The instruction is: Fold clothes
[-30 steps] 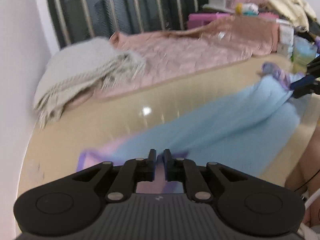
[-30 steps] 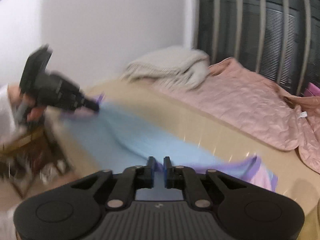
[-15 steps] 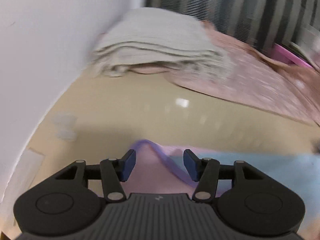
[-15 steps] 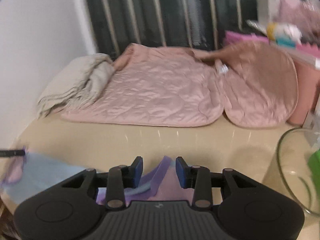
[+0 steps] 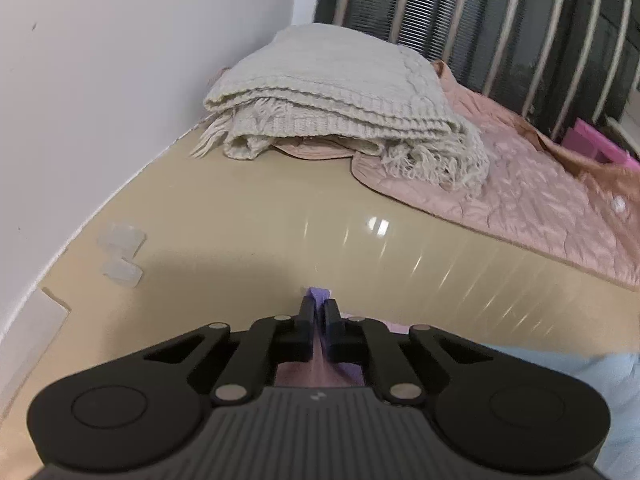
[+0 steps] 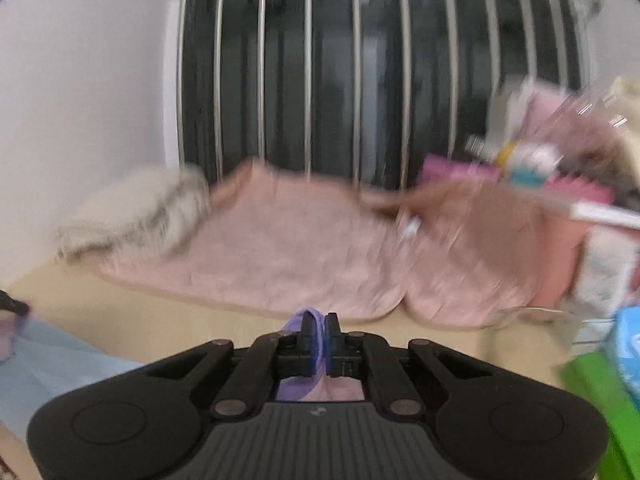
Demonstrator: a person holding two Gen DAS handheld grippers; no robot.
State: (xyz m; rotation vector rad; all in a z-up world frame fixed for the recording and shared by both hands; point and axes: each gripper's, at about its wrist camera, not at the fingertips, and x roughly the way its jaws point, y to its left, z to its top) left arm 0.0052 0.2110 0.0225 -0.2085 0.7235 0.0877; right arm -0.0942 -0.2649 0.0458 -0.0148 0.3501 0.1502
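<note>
From the left wrist view, we have the left gripper (image 5: 319,312) pinched on the purple-trimmed edge of the light blue garment (image 5: 568,364); its jaws have just been closing, and the trim pokes out between the tips. The garment lies on the beige table (image 5: 248,216), its blue body running off to the lower right. To fold well from here, we judge we should keep this corner taut against the other one and lift both evenly, so the cloth does not sag or twist. The gripper points downward toward the tabletop, with a folded cream knit blanket (image 5: 340,104) and a pink quilt (image 5: 540,196) well beyond it (neither is touched).

From the right wrist view, the right gripper (image 6: 319,324) is likewise clamped on the purple hem (image 6: 298,320), its jaws having just been closing onto it. The blue cloth trails to the lower left. This picture is smeared, so we trust only coarse shapes. The gripper aims nearly level, slightly down, toward the quilt. We would carry both corners together, at matching height.
</note>
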